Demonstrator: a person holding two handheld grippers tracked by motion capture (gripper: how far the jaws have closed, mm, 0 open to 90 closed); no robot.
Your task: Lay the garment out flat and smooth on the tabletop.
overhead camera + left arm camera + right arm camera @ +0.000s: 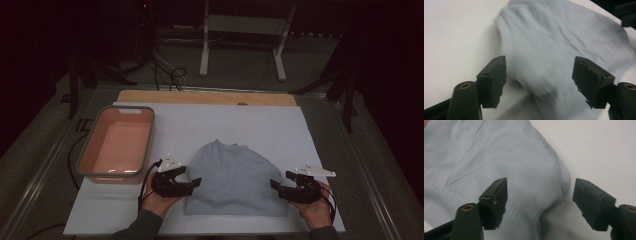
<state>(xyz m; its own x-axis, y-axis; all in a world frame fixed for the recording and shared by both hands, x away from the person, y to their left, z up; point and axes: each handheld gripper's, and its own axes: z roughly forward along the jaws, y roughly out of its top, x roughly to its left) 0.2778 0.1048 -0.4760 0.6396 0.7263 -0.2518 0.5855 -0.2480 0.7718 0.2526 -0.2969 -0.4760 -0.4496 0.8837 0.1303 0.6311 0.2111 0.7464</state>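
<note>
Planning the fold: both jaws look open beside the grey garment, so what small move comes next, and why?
Probably bring the left gripper and right gripper in to re-grip the garment; both jaws stand open at its lower side edges, pressing nothing, and it lies flat.

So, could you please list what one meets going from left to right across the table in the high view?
Pink tub → left gripper → folded light blue garment → right gripper, all on the white table cover.

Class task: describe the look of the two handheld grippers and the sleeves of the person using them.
Both the left gripper and the right gripper are black, two-jawed tools with blocky dark pads, brass-coloured pivot pins, a pale grey three-cornered top plate and a trailing black cable. The sleeves are dark grey.
</note>
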